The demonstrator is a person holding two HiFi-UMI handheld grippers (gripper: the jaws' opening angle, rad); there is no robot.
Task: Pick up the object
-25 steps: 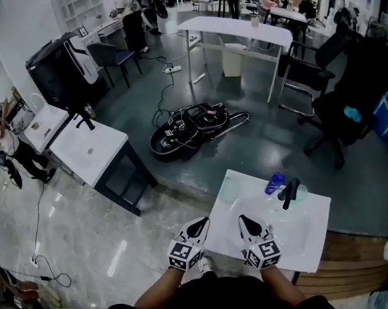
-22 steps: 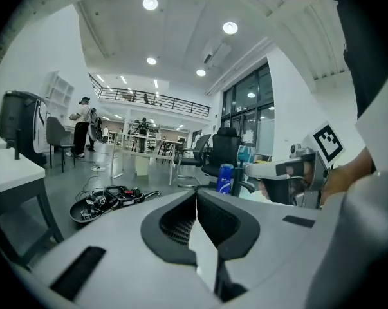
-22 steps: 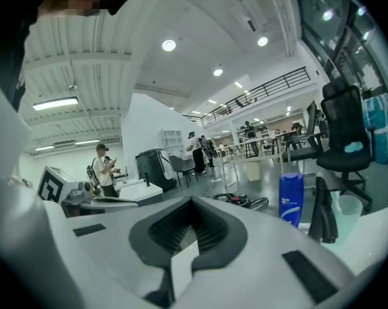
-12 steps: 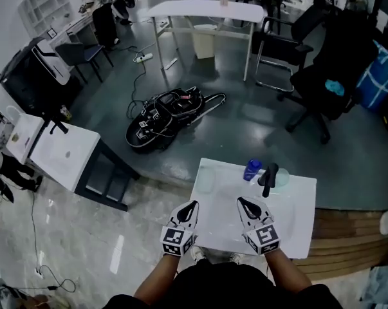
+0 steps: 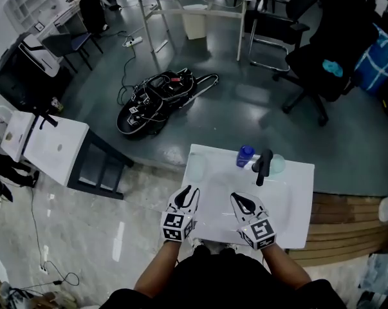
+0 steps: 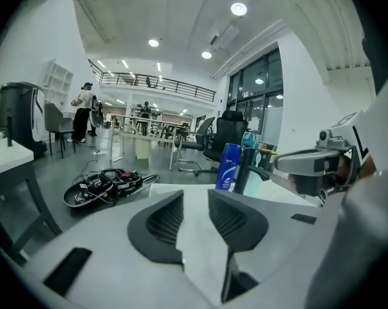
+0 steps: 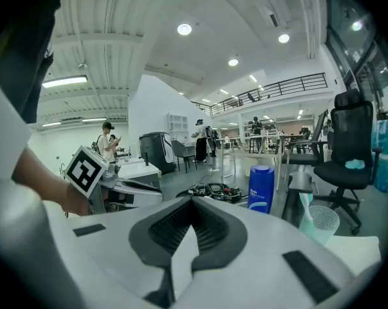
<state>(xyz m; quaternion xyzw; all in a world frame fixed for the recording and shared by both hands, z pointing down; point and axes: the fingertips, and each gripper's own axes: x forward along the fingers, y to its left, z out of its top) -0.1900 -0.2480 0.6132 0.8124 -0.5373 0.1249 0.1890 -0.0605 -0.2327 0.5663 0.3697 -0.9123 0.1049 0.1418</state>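
A blue bottle (image 5: 245, 156) stands at the back of a white sink top (image 5: 296, 217), next to a black faucet (image 5: 263, 165) and a clear cup (image 5: 277, 164). Both grippers hover over the front of the sink, well short of the bottle. My left gripper (image 5: 188, 192) is at the front left. Its jaws are opening, with a narrow gap and nothing between them (image 6: 195, 195). My right gripper (image 5: 237, 199) is shut and empty (image 7: 191, 201). The bottle (image 6: 229, 167) (image 7: 261, 188) shows ahead in both gripper views.
A second clear cup (image 5: 197, 166) sits at the sink's back left corner. On the floor beyond lies a black tray of cabled gear (image 5: 158, 95). Another white sink unit (image 5: 55, 148) stands to the left, office chairs (image 5: 329, 63) at the back right, and a wooden step (image 5: 348, 224) on the right.
The head camera has tipped down and shifted, so the sink and floor items sit higher and further left. Both grippers stay over the sink's front edge.
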